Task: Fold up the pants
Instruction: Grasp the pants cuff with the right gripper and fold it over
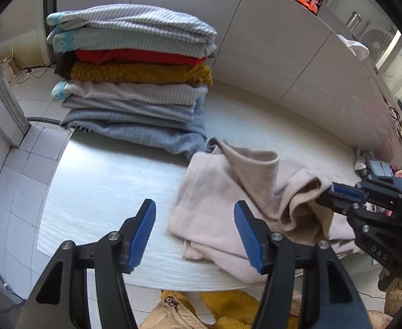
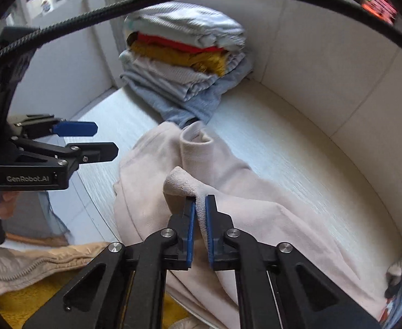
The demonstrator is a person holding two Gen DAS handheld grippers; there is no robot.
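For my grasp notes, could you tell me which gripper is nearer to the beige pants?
Right. The right gripper is shut on a raised fold of the beige pants; the left gripper hangs open at their edge, touching nothing.

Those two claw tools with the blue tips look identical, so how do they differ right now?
The left gripper has its fingers spread wide with nothing between them; the right gripper has its fingers pinched shut on a fold of the beige pants. The left one hangs over the bare white table beside the pants; the right one sits right on them. Both share black frames and ribbed blue pads.
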